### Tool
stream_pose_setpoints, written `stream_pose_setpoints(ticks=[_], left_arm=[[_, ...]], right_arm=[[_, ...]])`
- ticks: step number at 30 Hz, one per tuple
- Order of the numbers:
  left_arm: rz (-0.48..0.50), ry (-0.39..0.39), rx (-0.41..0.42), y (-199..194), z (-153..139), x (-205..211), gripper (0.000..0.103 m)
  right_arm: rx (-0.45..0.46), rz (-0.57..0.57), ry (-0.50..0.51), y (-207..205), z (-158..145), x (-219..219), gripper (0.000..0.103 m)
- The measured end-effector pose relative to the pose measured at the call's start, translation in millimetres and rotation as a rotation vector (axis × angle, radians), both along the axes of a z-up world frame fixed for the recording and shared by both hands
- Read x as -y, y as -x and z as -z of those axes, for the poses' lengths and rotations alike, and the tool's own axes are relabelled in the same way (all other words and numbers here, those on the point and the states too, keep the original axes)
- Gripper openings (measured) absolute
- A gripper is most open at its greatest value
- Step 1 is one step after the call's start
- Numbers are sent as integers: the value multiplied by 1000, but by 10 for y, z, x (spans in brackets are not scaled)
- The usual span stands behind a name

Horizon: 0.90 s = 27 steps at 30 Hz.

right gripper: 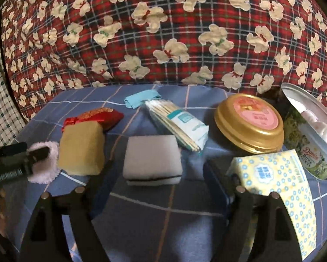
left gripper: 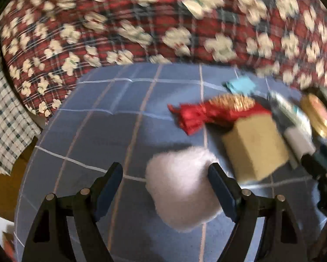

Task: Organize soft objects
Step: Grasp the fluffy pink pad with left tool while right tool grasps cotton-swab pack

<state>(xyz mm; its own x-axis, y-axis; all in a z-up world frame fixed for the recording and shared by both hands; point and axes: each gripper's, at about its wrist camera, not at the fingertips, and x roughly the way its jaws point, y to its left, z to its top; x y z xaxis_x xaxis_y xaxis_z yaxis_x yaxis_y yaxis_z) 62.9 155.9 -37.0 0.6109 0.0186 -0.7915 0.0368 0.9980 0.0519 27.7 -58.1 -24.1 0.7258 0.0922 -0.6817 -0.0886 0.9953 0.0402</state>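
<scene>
In the left wrist view my left gripper (left gripper: 165, 174) is open around a white fluffy puff (left gripper: 181, 187) lying on the blue checked cloth (left gripper: 98, 131); the puff touches the right finger, the left finger stands apart. A tan sponge block (left gripper: 255, 148) and a red and gold pouch (left gripper: 215, 111) lie beyond it. In the right wrist view my right gripper (right gripper: 158, 170) is open, with a white sponge with a dark layer (right gripper: 152, 159) just ahead between its fingers. The left gripper (right gripper: 17, 161) shows there over the puff (right gripper: 46, 163), beside the tan sponge (right gripper: 81, 148).
A swab packet (right gripper: 176, 124), a light blue scrap (right gripper: 141, 98), a gold tin lid (right gripper: 249, 123), an open cookie tin (right gripper: 314, 135) with white soft items inside and a yellow tissue pack (right gripper: 279, 190) lie on the cloth. A red plaid quilt (right gripper: 163, 32) rises behind.
</scene>
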Motion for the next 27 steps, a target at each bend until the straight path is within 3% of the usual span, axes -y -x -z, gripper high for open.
stream_pose_setpoints(ticks=[3, 5, 11, 16, 18, 20, 21, 22, 23, 25, 27], left_arm=[[9, -30, 3, -1, 26, 70, 83], [1, -8, -7, -4, 31, 49, 83], [31, 205, -81, -26, 48, -81, 83], [73, 195, -82, 17, 12, 7, 83], [98, 180, -79, 25, 9, 77, 83], [102, 160, -54, 42, 5, 125, 81], [118, 143, -29, 64, -6, 157, 61], [132, 125, -10, 82, -21, 176, 29], [150, 113, 7, 95, -45, 195, 25], [171, 169, 33, 121, -105, 145, 25], [151, 175, 71, 132, -163, 93, 25]], right_arm=[[-4, -34, -17, 16, -7, -23, 91], [-2, -61, -37, 29, -16, -48, 91], [-12, -8, 7, -41, 43, -3, 92], [-16, -10, 5, -68, 63, 54, 92], [-27, -36, 26, -79, 96, -2, 101], [-28, -66, 40, -63, 120, -74, 103], [-22, -72, 45, -55, 109, -83, 103], [-20, -67, 41, -48, 118, -80, 103], [-22, -56, 36, -52, 127, -61, 103], [-17, -28, 26, -59, 130, 5, 103], [-3, -25, -18, -46, 98, 65, 103]])
